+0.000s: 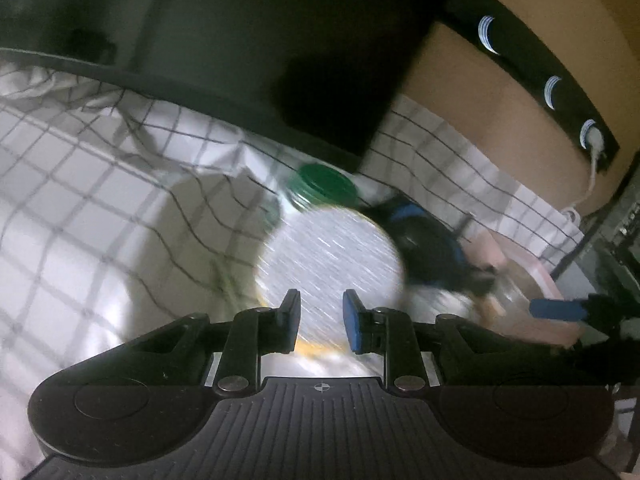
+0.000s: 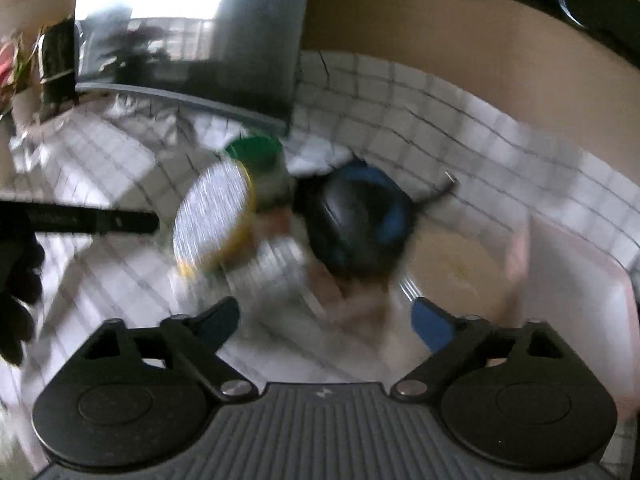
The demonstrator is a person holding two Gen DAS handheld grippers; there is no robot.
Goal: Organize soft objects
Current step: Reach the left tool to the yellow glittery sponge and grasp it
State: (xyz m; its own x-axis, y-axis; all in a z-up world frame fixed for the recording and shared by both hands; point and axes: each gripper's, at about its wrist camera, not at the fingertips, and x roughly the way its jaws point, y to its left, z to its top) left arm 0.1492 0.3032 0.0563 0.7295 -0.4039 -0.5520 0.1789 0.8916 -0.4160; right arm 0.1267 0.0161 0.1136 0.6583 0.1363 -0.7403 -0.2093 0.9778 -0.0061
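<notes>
One green-capped bottle, one round sponge, one black-and-blue object.

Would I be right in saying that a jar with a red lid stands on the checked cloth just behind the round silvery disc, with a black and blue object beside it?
Not quite: the lid is green, not red, as the left wrist view shows. The jar does stand on the checked cloth just behind the round silvery disc, with the black and blue object beside it.

Checked cloth tablecloth, glossy monitor
</notes>
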